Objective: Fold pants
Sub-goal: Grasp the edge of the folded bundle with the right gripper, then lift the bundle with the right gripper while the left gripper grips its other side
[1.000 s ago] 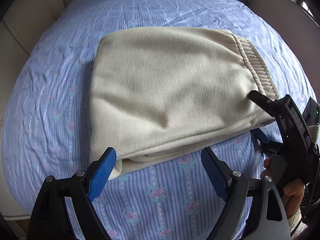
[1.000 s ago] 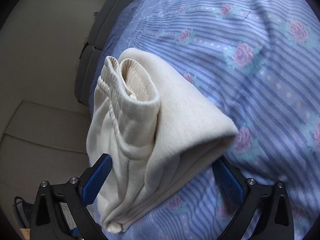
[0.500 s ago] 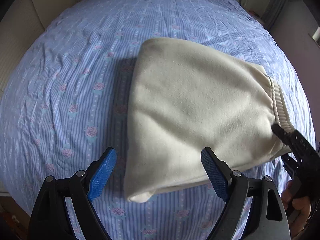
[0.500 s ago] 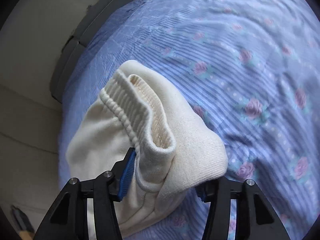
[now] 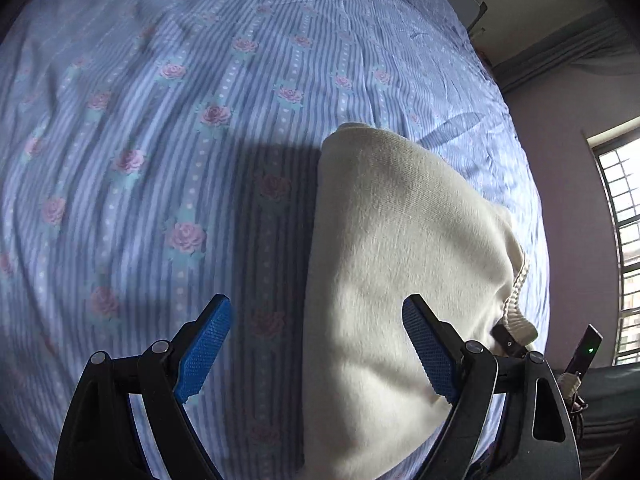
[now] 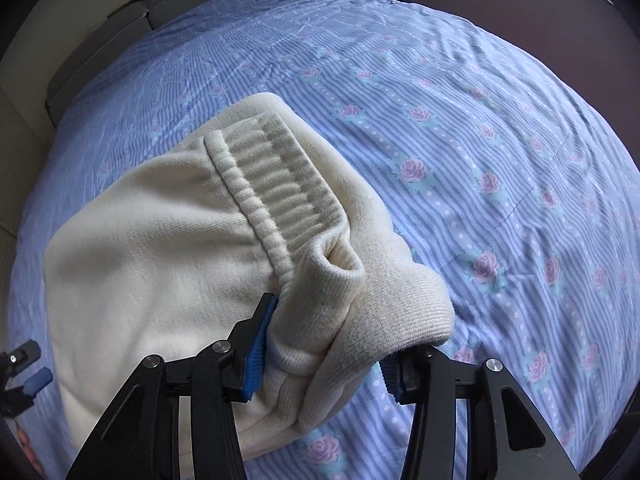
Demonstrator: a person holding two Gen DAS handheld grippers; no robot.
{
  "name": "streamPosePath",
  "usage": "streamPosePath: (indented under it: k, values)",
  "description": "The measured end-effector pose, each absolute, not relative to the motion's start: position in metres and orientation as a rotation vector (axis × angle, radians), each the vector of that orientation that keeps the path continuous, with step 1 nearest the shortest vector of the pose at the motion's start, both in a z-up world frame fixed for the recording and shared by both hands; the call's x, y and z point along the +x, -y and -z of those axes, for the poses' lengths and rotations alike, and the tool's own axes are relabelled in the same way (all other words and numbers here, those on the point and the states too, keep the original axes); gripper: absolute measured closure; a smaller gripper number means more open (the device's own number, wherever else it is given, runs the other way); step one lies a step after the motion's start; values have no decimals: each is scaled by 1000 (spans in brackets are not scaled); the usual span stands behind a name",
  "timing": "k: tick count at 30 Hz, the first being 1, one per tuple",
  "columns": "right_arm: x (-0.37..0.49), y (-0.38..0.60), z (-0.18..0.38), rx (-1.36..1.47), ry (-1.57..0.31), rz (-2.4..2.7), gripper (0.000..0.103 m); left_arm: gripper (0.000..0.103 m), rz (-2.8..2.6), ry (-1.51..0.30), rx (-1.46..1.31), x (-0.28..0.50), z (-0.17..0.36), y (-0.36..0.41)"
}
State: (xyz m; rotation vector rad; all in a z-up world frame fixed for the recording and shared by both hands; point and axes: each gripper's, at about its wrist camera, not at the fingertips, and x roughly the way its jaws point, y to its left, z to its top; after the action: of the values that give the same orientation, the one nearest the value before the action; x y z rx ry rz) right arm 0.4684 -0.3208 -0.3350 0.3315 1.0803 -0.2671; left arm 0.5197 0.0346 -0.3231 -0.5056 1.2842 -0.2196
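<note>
- A bed [image 6: 480,120] fills both views, covered in a blue striped sheet [image 5: 160,160] printed with pink roses; a barred window [image 5: 624,240] shows at the right edge of my left view, and a grey headboard [image 6: 100,60] lies beyond the bed in my right view.
- The folded cream pants [image 6: 160,260] lie on the sheet, their ribbed waistband [image 6: 276,184] turned towards my right gripper [image 6: 324,352].
- My right jaws have just been closing, and now pinch the bunched corner of the pants at the waistband.
- My left gripper [image 5: 316,344] hangs above the bed with its jaws wide apart, gripping nothing; the pants' folded edge sits between them, nearer the right pad.
- The right pad of my right gripper is mostly buried under cloth, and the pants run off the bottom of my left view.
</note>
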Motion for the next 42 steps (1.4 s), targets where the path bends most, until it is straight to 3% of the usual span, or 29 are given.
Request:
streamPosePath:
  k: [4, 8, 16, 19, 21, 24, 32, 42]
  values:
    - [474, 318, 336, 314, -1087, 285, 56, 18, 361, -1309, -543, 545, 343, -27]
    - [476, 321, 338, 344, -1095, 286, 56, 28, 443, -1305, -564, 568, 355, -15]
    - [486, 332, 348, 414, -1101, 271, 54, 32, 496, -1336, -595, 610, 364, 17]
    - [489, 339, 353, 471, -1103, 260, 52, 46, 464, -1355, -571, 615, 358, 23]
    - [490, 341, 353, 486, -1109, 247, 52, 63, 448, -1356, -563, 615, 350, 28]
    - [489, 340, 341, 485, -1125, 214, 59, 84, 429, -1311, -501, 606, 322, 31]
    - [465, 323, 262, 397, -1031, 92, 65, 85, 441, -1217, -349, 567, 246, 41]
    - [397, 276, 164, 267, -944, -52, 65, 85, 392, -1098, -348, 465, 155, -19]
